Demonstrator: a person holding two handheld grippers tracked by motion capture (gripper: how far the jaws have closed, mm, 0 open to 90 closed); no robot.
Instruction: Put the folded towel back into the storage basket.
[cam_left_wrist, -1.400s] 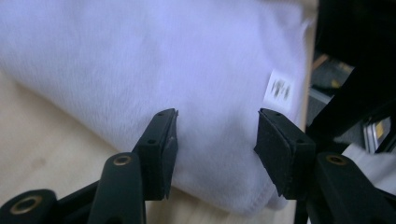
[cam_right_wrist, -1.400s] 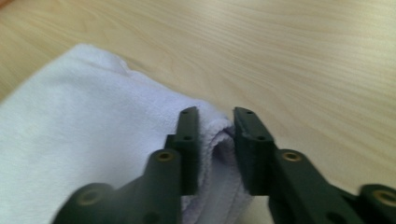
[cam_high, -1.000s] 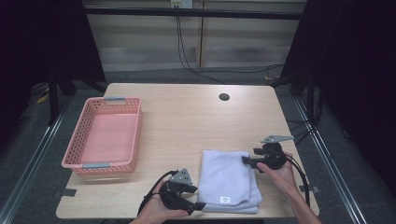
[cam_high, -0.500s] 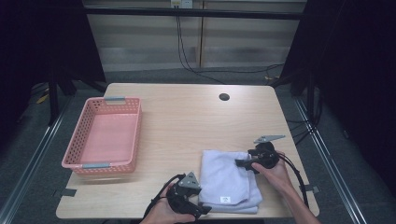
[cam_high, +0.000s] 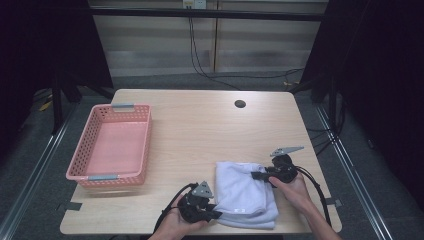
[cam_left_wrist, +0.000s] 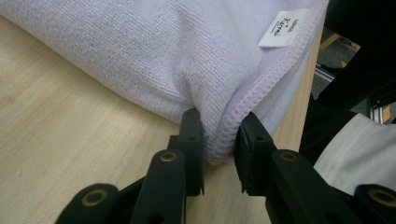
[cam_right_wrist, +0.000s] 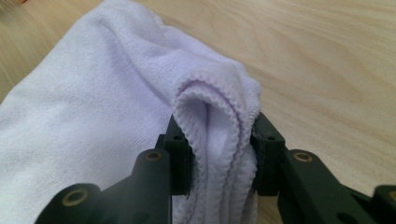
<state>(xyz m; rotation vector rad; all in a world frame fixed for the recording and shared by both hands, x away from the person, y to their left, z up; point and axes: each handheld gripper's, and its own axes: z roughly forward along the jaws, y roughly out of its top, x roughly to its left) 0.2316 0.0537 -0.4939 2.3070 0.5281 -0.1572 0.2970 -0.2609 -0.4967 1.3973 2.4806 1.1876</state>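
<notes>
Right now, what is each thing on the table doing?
Towel: folded, lying at the table's near right, pinched at two corners.
Left gripper: jaws have just been closing, shut on the towel's near corner.
Right gripper: jaws have just been closing, shut on a bunched towel corner.
Basket: empty, upright at the left.

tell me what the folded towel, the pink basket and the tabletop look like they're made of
Towel: soft looped cloth, probably microfibre or terry; matte, fuzzy nap, stitched hem and a sewn-in label.
Pink basket: looks like moulded plastic, with perforated lattice walls, a smooth slightly glossy floor and grey handle grips.
Tabletop: pale wood or a wood-look laminate; grain lines show, with a smooth satin finish. Which of the two cannot be told.
</notes>
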